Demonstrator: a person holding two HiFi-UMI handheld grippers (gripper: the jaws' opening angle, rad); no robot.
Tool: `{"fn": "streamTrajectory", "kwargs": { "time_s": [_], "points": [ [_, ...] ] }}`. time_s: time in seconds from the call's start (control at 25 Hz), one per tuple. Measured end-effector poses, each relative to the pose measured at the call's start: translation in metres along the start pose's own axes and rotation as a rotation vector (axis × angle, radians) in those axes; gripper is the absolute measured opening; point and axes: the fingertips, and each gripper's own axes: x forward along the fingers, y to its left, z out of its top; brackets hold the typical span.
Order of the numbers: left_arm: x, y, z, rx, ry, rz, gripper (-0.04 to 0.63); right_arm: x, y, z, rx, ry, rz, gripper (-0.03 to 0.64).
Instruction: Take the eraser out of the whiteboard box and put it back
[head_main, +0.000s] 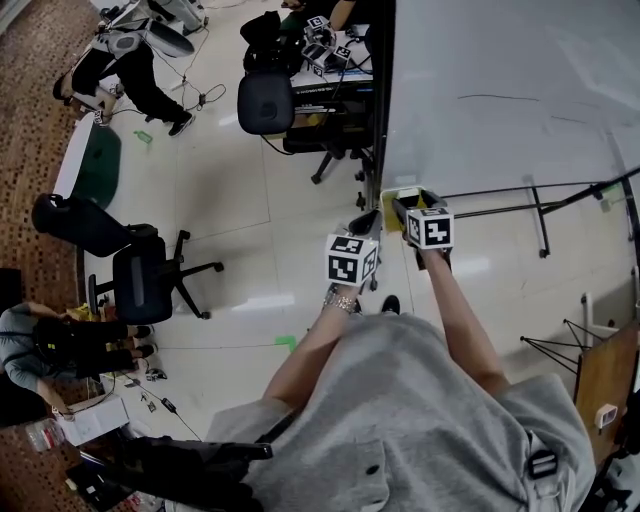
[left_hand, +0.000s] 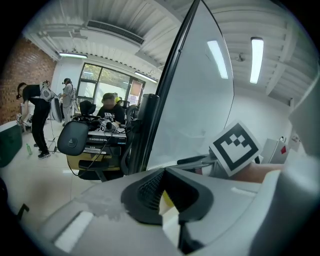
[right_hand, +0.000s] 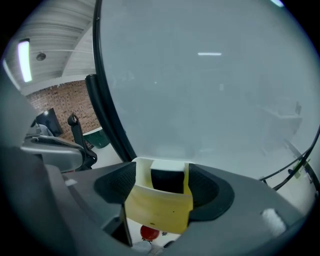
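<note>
Yellow plastic, thin and smooth, makes the whiteboard box (right_hand: 159, 212); it is a small pocket, open at the top, with a flat front wall and a paler inside. Inside this box stands the eraser (right_hand: 167, 181), a block with a black body and a white top edge; only its upper part shows above the front wall of the box, and the rest is hidden.

The right gripper (right_hand: 162, 186) has its jaws spread wide, one at each side of the box, so box and eraser stand between them; the jaws are not closed on the eraser, and I cannot tell if their dark ribbed pads touch the box walls. Behind the box rises the whiteboard (right_hand: 210, 75), a pale glossy sheet in a black frame; in the head view the box sits at its lower corner. Below the box a small red round thing (right_hand: 149, 233) shows, too much cut off to name.

The left gripper (left_hand: 164, 202) hangs just beside the box, on the person's left of it; its jaws are drawn nearly together and hold nothing; the thin gap shows only a yellowish and a white patch that I cannot identify. Grey matte shells fill the low part of both gripper views; each gripper carries a marker cube (head_main: 352, 258) with black and white squares.
</note>
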Motion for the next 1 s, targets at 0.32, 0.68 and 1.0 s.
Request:
{"fn": "streamTrajectory", "kwargs": {
  "time_s": [0.32, 0.68, 1.0],
  "points": [
    [0.002, -0.022, -0.006, 0.008, 0.007, -0.008, 0.003, -0.031, 0.002, 0.006, 0.009, -0.056, 0.017, 0.321],
    [0.001, -0.064, -0.034, 0.023, 0.063, -0.014, 0.003, -0.083, -0.019, -0.014, 0.059, -0.104, -0.001, 0.003],
    [-0.025, -0.078, -0.058, 0.034, 0.077, -0.030, 0.003, -0.100, 0.018, -0.057, 0.038, -0.063, 0.024, 0.003]
  ]
}}
